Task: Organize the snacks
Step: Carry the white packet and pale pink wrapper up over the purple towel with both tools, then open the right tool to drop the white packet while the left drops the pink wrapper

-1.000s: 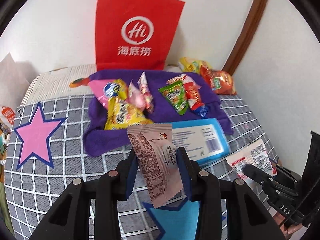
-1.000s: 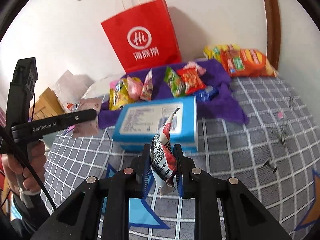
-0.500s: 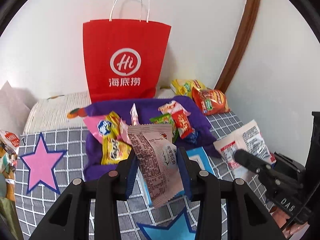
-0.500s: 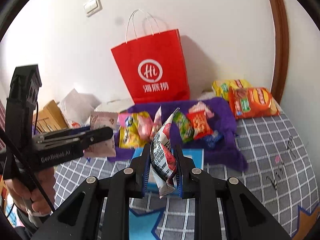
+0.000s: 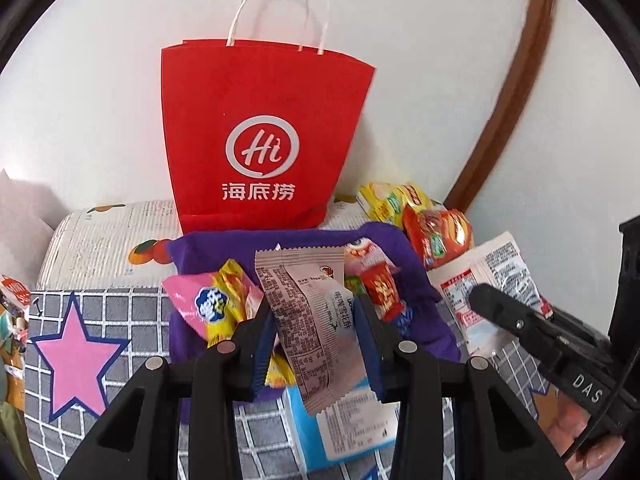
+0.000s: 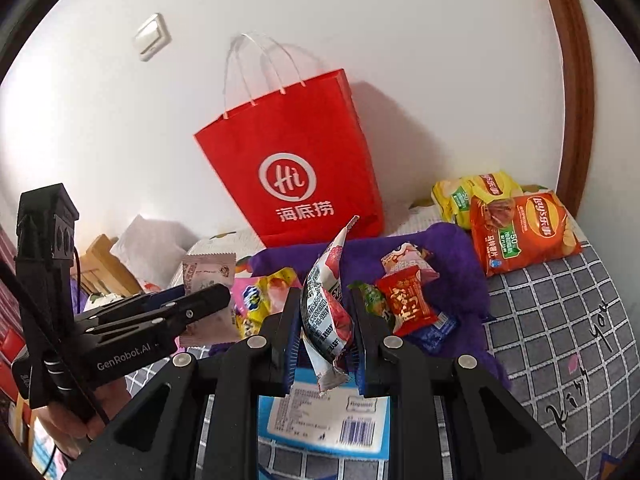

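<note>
My left gripper (image 5: pixel 316 340) is shut on a pale pink snack packet (image 5: pixel 308 312) printed with black text, held upright. My right gripper (image 6: pixel 326 332) is shut on a red and white snack packet (image 6: pixel 326 304), seen edge-on. Both hang above a blue box (image 6: pixel 324 420) on the checked cloth. A red paper bag (image 5: pixel 260 132) with white handles stands upright against the wall, straight ahead. Several small snack packets (image 6: pixel 404 304) lie on a purple cloth (image 5: pixel 392 248) in front of it. The right gripper (image 5: pixel 520 320) with its packet also shows at the right of the left wrist view.
Two crisp bags, yellow (image 6: pixel 476 192) and orange (image 6: pixel 520 232), lie at the back right near a brown door frame (image 6: pixel 572 80). A white pillow (image 6: pixel 152 244) and wooden pieces sit at the left. A grey checked cloth (image 6: pixel 552 320) with stars covers the surface.
Both grippers have risen and drawn back with their packets still gripped. The red bag's top and handles have come fully into view, and the blue box has slid low in the frames.
</note>
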### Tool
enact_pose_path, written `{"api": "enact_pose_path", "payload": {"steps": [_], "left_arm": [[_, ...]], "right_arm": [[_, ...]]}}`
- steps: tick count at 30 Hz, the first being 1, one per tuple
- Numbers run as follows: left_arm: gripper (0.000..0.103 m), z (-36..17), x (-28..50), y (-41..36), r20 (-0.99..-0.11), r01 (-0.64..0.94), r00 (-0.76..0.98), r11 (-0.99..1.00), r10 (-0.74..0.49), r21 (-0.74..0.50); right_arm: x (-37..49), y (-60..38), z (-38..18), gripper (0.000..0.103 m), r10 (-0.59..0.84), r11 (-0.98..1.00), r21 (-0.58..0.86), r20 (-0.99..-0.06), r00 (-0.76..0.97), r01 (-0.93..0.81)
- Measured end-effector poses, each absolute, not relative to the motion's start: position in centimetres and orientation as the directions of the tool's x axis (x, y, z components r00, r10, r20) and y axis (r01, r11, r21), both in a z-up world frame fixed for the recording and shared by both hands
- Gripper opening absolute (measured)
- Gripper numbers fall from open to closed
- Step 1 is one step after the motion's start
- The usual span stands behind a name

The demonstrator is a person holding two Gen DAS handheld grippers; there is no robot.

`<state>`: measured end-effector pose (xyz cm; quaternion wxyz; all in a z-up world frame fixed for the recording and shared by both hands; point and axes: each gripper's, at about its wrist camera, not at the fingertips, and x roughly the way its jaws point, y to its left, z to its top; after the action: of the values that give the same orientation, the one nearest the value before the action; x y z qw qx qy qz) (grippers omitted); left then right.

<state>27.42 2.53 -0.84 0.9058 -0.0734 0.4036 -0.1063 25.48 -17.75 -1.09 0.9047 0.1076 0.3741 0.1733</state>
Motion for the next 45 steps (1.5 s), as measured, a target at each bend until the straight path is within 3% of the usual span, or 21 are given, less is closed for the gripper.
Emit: {"api": "enact_pose_path", "payload": {"steps": [12, 32, 45], "left_arm": [[0.036, -2.9, 31.6, 5.4, -0.725, 0.065, 0.652, 0.968, -0.224, -0.241], [0.036, -5.7, 33.3, 5.8, -0.78, 0.025, 0.591, 0.972, -0.204, -0.235], [0.037, -5.9, 33.2, 5.4, -0.783, 0.037, 0.586, 0.972, -0.21, -0.233]], "right_arm": [[30.7, -15.1, -2.2, 0.022, 0.402, 0.915, 0.314, -0.668, 0.627, -0.253], [34.8, -13.2, -9.9, 0.023, 0.323, 0.939, 0.227, -0.842, 0.433, -0.259], [35.4, -12.3, -11.9, 0.023, 0.295, 0.942, 0.197, -0.874, 0.387, -0.272]]}}
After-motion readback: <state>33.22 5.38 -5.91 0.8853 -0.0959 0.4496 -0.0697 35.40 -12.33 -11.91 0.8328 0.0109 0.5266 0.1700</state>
